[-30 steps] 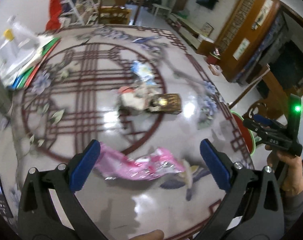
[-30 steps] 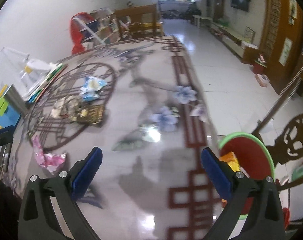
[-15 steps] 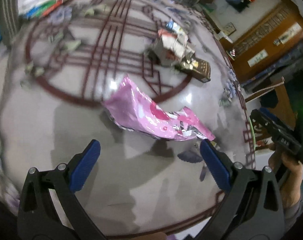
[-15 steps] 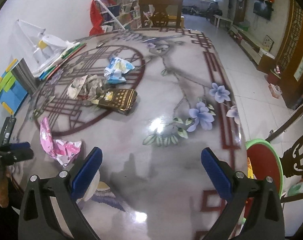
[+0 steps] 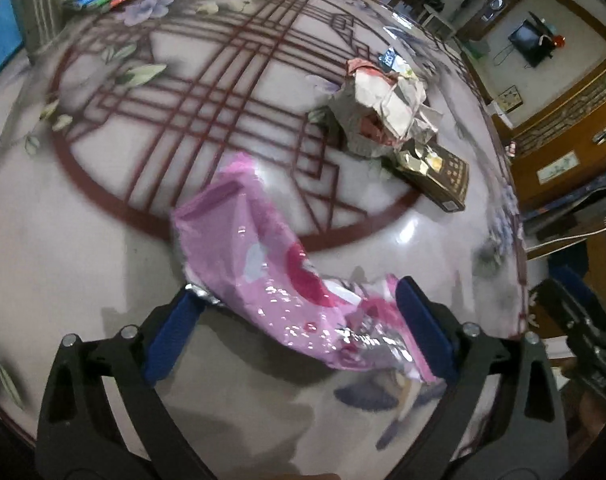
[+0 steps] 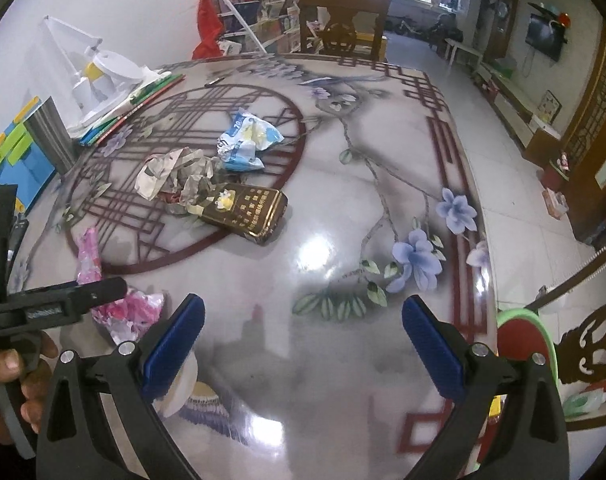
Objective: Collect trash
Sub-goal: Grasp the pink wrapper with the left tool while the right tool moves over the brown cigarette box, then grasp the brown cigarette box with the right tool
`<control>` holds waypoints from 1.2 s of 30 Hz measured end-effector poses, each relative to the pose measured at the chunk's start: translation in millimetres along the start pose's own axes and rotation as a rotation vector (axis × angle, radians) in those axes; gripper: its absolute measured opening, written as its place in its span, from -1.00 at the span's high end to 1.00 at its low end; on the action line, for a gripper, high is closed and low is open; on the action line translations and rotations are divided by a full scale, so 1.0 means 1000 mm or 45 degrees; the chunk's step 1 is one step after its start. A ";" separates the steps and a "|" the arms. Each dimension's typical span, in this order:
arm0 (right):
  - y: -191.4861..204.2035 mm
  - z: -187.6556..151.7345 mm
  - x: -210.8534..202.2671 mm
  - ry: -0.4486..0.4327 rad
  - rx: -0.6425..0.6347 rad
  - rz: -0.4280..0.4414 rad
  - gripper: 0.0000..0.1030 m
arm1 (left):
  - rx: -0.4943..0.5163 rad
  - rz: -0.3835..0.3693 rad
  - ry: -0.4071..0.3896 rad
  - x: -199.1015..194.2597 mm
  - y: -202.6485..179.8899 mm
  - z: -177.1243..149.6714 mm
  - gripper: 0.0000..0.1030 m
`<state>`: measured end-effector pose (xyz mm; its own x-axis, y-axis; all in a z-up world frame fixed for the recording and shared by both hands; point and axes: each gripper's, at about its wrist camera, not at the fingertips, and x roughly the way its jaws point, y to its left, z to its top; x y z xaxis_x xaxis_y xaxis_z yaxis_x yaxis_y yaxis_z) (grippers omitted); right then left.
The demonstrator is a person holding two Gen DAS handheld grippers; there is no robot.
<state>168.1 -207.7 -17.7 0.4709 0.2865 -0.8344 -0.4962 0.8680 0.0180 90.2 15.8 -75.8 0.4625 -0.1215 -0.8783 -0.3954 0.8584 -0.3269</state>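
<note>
The left claw [image 5: 299,330] has just been closing around the pink wrapper [image 5: 271,276], which lies on the desk [image 5: 83,264] between its blue pads, the right pad touching its crumpled end. Beyond it sit crumpled paper [image 5: 387,112] and a dark box [image 5: 443,178]. The right claw [image 6: 301,340] stands wide open and empty, the pink wrapper just to its left.

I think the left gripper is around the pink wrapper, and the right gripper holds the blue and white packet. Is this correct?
Not fully. The right gripper is open and holds nothing. The blue and white packet lies far from it on the table, as the right wrist view shows. The left gripper is indeed around the pink wrapper; its jaws have just been closing on it.
</note>
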 end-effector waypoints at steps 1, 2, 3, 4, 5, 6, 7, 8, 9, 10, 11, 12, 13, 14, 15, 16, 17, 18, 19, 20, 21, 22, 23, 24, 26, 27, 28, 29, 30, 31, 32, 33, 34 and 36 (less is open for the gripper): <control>0.001 0.002 0.001 0.001 -0.009 0.002 -0.86 | 0.013 0.017 -0.008 0.000 0.000 0.001 -0.49; 0.003 0.005 0.003 -0.001 -0.025 0.006 -0.86 | 0.026 0.021 -0.010 0.000 0.000 0.002 -0.27; 0.006 0.008 0.006 -0.005 -0.048 0.006 -0.86 | 0.036 0.020 -0.007 0.000 0.001 0.004 -0.17; 0.008 0.010 0.007 -0.007 -0.065 0.004 -0.86 | 0.047 0.013 0.002 -0.001 0.004 0.006 -0.04; 0.011 0.014 0.011 -0.008 -0.092 0.004 -0.86 | 0.051 -0.010 0.014 -0.001 0.005 0.008 0.18; 0.015 0.018 0.015 -0.006 -0.117 0.004 -0.86 | 0.064 -0.036 0.036 0.000 0.009 0.010 0.27; 0.017 0.020 0.019 -0.005 -0.134 0.005 -0.86 | 0.071 -0.045 0.045 0.000 0.010 0.012 0.33; 0.021 0.023 0.023 -0.007 -0.162 0.006 -0.86 | 0.080 -0.052 0.050 0.000 0.011 0.013 0.43; 0.025 0.026 0.027 -0.010 -0.189 0.012 -0.86 | 0.090 -0.057 0.055 0.000 0.014 0.015 0.48; 0.028 0.028 0.030 -0.008 -0.210 0.019 -0.86 | 0.091 -0.058 0.058 0.000 0.015 0.016 0.50; 0.034 0.031 0.035 -0.005 -0.248 0.027 -0.86 | 0.092 -0.061 0.059 -0.002 0.019 0.019 0.52; 0.039 0.033 0.039 -0.003 -0.277 0.037 -0.86 | 0.099 -0.060 0.052 -0.005 0.021 0.022 0.53; 0.043 0.035 0.042 -0.002 -0.301 0.047 -0.86 | 0.104 -0.058 0.043 -0.008 0.023 0.025 0.55; 0.049 0.038 0.047 0.003 -0.336 0.055 -0.86 | 0.111 -0.058 0.034 -0.012 0.025 0.029 0.56; 0.054 0.040 0.052 0.010 -0.368 0.047 -0.86 | 0.119 -0.057 0.022 -0.017 0.027 0.033 0.56; 0.057 0.043 0.055 0.015 -0.386 0.041 -0.86 | 0.127 -0.056 0.013 -0.021 0.028 0.036 0.56; 0.061 0.046 0.060 0.018 -0.405 0.044 -0.86 | 0.140 -0.053 -0.001 -0.026 0.028 0.039 0.56; 0.063 0.048 0.065 0.023 -0.421 0.048 -0.85 | 0.156 -0.049 -0.016 -0.031 0.028 0.042 0.56; 0.066 0.050 0.071 0.031 -0.442 0.033 -0.85 | 0.177 -0.045 -0.030 -0.037 0.028 0.045 0.56; 0.068 0.053 0.075 0.034 -0.462 0.013 -0.85 | 0.192 -0.046 -0.038 -0.041 0.027 0.047 0.56; 0.069 0.054 0.078 0.037 -0.475 0.004 -0.85 | 0.213 -0.052 -0.045 -0.046 0.027 0.049 0.56; 0.070 0.056 0.084 0.048 -0.490 -0.006 -0.85 | 0.228 -0.053 -0.052 -0.049 0.028 0.050 0.56; 0.070 0.057 0.087 0.058 -0.496 -0.010 -0.85 | 0.244 -0.052 -0.060 -0.052 0.028 0.051 0.56; 0.070 0.058 0.092 0.069 -0.506 -0.011 -0.85 | 0.257 -0.055 -0.068 -0.054 0.028 0.052 0.56; 0.071 0.060 0.099 0.086 -0.520 -0.003 -0.85 | 0.263 -0.060 -0.080 -0.056 0.029 0.054 0.55; 0.070 0.062 0.104 0.101 -0.523 0.004 -0.85 | 0.261 -0.065 -0.083 -0.056 0.030 0.054 0.55; 0.070 0.062 0.107 0.111 -0.522 0.006 -0.82 | 0.259 -0.068 -0.083 -0.054 0.031 0.056 0.55; 0.068 0.064 0.112 0.126 -0.516 0.011 -0.79 | 0.260 -0.070 -0.083 -0.053 0.032 0.056 0.55; 0.068 0.064 0.114 0.133 -0.511 0.016 -0.71 | 0.259 -0.071 -0.081 -0.052 0.034 0.055 0.55; 0.068 0.065 0.116 0.145 -0.506 0.028 -0.61 | 0.252 -0.077 -0.076 -0.050 0.035 0.056 0.55; 0.067 0.065 0.118 0.154 -0.503 0.032 -0.54 | 0.246 -0.081 -0.072 -0.049 0.036 0.056 0.55; 0.067 0.064 0.120 0.166 -0.502 0.036 -0.35 | 0.243 -0.081 -0.070 -0.049 0.037 0.057 0.55; 0.067 0.064 0.122 0.179 -0.500 0.044 -0.25 | 0.240 -0.077 -0.069 -0.048 0.039 0.058 0.55; 0.066 0.063 0.122 0.170 -0.487 0.047 -0.18 | 0.227 -0.077 -0.068 -0.047 0.042 0.059 0.55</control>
<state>239.1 -90.0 -83.3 0.3612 0.2380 -0.9016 -0.7587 0.6372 -0.1358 98.8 86.8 -28.0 0.5243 -0.1534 -0.8376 -0.2206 0.9256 -0.3076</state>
